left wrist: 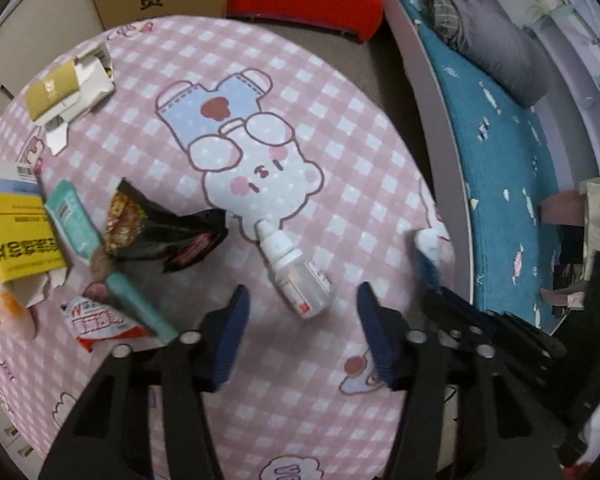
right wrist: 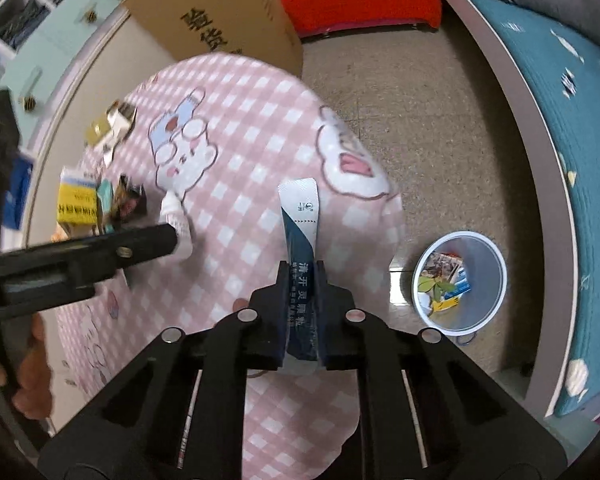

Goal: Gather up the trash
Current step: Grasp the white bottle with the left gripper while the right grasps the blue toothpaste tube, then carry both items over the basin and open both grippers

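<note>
Task status: in progress, with most of the trash not yet collected.

Right gripper [right wrist: 303, 280]: the jaws are clenched on a blue-and-white sachet [right wrist: 300, 220], which stands up between them above the edge of the table [right wrist: 260, 128]. The sachet is off the table surface but not yet over the bin [right wrist: 496, 280]. The bin stands on the floor [right wrist: 400, 92], to the right of the table and near the bed [right wrist: 572, 92].

Left gripper [left wrist: 302, 312]: the jaws are released and wide apart, holding nothing. They hover over the pink checked table cover with a small dropper bottle [left wrist: 296, 268] lying between the fingertips' line of approach. Whether the pads touch the bottle cannot be told; they appear to stand clear of it.

Done so far: the bin already contains several pieces of paper and wrapper scrap, so some items appear to be collected.

Left to do, judged from the table:
- drop the sachet into the bin;
- collect the dropper bottle;
- collect the black snack wrapper [left wrist: 156, 228], the teal tube [left wrist: 100, 256], the yellow box [left wrist: 20, 224] and the red-and-white wrapper [left wrist: 100, 320], all grouped at the left side;
- collect the torn olive-and-white carton [left wrist: 68, 88] at the far left.

The next grasp is probably the bottle.
</note>
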Available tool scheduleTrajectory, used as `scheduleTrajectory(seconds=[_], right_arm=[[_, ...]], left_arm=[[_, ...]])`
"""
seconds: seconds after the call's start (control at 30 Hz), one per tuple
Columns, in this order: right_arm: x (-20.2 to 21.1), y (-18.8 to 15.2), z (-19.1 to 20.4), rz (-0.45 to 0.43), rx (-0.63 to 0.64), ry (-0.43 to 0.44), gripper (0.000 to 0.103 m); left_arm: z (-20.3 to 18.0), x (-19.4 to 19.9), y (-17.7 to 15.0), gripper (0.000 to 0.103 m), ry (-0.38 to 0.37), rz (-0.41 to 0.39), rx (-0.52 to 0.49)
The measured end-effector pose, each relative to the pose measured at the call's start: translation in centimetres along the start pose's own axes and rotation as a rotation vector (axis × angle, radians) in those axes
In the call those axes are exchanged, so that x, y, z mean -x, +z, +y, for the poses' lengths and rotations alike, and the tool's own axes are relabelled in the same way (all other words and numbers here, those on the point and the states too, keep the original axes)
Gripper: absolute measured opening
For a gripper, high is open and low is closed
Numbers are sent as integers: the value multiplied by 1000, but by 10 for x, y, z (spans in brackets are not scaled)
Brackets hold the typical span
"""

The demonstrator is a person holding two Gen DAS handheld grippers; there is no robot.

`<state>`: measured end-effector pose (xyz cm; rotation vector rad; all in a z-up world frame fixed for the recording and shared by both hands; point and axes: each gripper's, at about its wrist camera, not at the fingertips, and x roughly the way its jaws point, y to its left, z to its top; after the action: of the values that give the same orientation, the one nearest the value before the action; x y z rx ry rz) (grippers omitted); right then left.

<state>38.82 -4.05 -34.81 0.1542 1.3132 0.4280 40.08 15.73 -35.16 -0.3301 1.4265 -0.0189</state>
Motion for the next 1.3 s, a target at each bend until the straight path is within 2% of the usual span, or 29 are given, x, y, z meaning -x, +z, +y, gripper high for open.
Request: scheduleTrajectory(seconds=[0.1, 0.17, 0.23, 0.47, 0.77, 1.0, 1.17, 1.3], right_arm=[[5, 3, -3, -7, -22, 24, 12], [9, 4, -6, -11, -31, 40, 12], [13, 5, -9, -16, -43, 56, 12], [38, 13, -17, -55, -56, 93, 12], [92, 11, -59, -142, -90, 95, 12], [136, 0, -107, -205, -143, 63, 12], [166, -12, -143, -253, -188, 30, 12], [183, -21, -163, -281, -218, 11, 12]], left_arm=[[0, -9, 4, 31, 13, 13, 21], [-4, -8, 4, 30, 31, -2, 8], [-13, -6, 4, 25, 34, -19, -9], [-49, 13, 7, 24, 26, -79, -31], [-106, 45, -3, 24, -10, -155, -87], [-174, 56, -16, 24, -71, -182, -200], [-231, 53, -29, 24, -103, -172, -294], [-262, 49, -40, 24, -115, -164, -358]])
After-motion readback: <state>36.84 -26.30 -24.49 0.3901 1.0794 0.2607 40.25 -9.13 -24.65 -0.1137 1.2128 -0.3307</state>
